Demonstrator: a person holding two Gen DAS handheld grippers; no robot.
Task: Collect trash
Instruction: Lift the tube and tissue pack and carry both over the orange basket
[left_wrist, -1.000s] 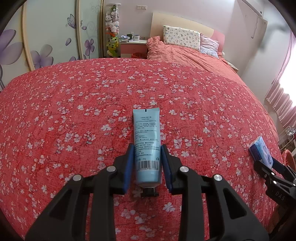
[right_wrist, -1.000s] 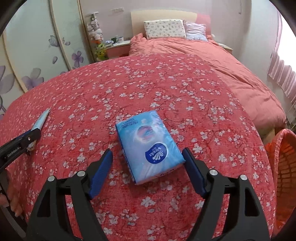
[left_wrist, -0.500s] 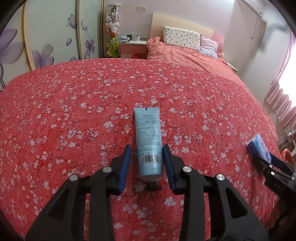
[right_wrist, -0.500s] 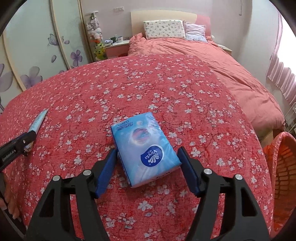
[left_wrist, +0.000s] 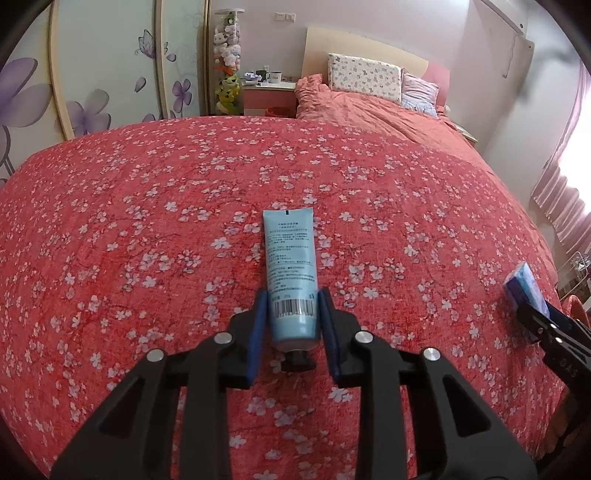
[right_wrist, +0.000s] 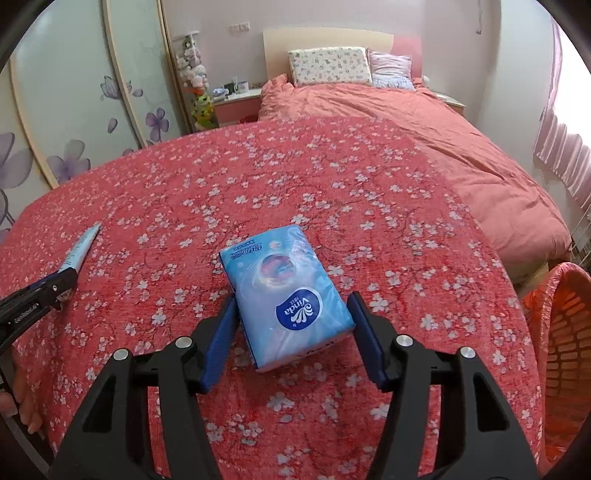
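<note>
A light blue tube (left_wrist: 290, 258) lies on the red flowered bedspread (left_wrist: 147, 221), its black cap toward me. My left gripper (left_wrist: 293, 295) straddles the tube's barcode end; its jaws are closing and both blue pads touch the tube's sides. A blue tissue pack (right_wrist: 284, 291) lies flat on the same spread. My right gripper (right_wrist: 293, 298) is closing on the tissue pack, pads against its two long sides. Each view catches the other tool: the right gripper (left_wrist: 546, 325) at the tissue pack (left_wrist: 522, 284), the left gripper (right_wrist: 55, 284) at the tube (right_wrist: 81, 247).
An orange mesh basket (right_wrist: 565, 332) stands off the bed's right edge. Pillows (right_wrist: 328, 68) and a rumpled pink duvet (right_wrist: 461, 147) lie at the far end. A nightstand (left_wrist: 269, 96) and flowered wardrobe doors (left_wrist: 92, 74) stand to the left. A person's fingers (right_wrist: 14, 406) show at the left.
The right jaws have narrowed from wide around the tissue pack to its sides. The left jaws eased a little off the tube, then drew in against it. Neither object has moved.
</note>
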